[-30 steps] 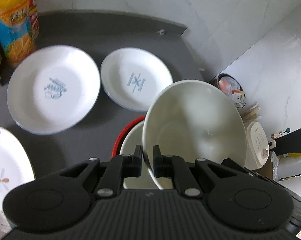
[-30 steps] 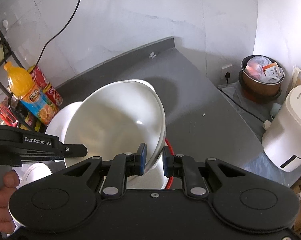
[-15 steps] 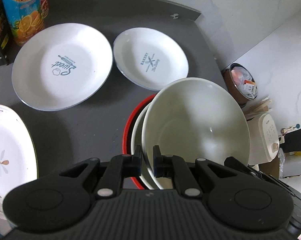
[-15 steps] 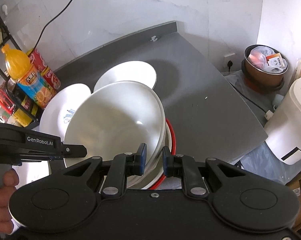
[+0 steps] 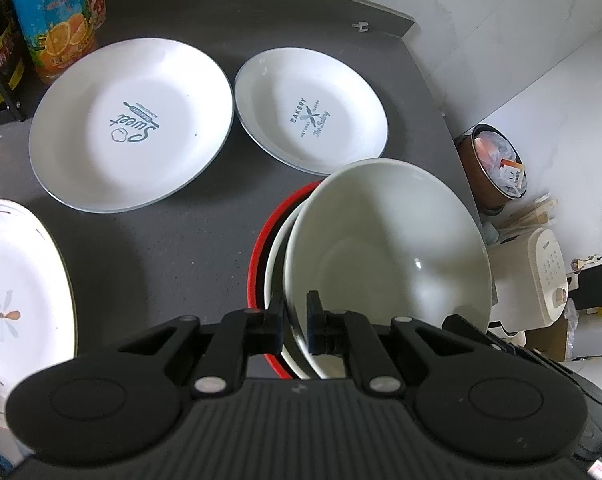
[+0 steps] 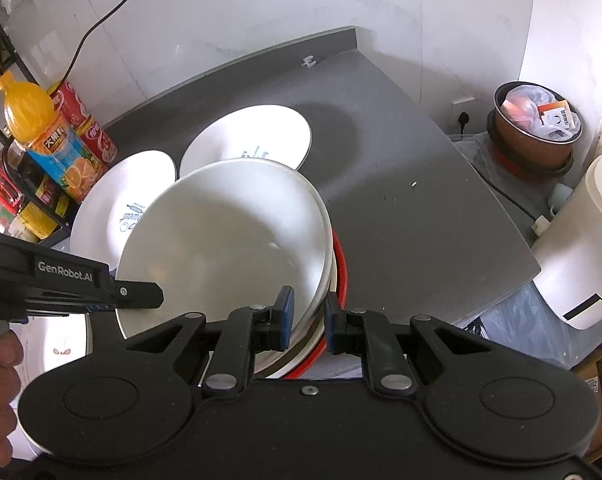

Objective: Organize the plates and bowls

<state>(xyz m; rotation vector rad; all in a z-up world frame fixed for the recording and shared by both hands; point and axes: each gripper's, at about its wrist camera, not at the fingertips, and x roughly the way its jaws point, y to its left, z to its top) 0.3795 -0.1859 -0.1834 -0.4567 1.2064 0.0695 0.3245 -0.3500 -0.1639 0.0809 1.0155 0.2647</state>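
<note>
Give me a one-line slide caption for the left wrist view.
Left gripper pinches white bowl rim over nested bowls on gray counter.

The big plate [image 5: 131, 124] is showing "Sweet"; the small plate [image 5: 311, 116] is reading "BAKERY"; the left gripper [image 6: 141, 298] is bearing "GenRobot.AI"; the juice bottle [image 5: 51, 16] is carrying Chinese characters.

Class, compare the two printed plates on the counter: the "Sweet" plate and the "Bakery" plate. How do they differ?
The Sweet plate looks larger than the Bakery plate and sits nearer the juice bottle. Its print shows a rolling pin; the Bakery one shows crossed utensils. Both are white, blue-printed, lying flat.
</note>
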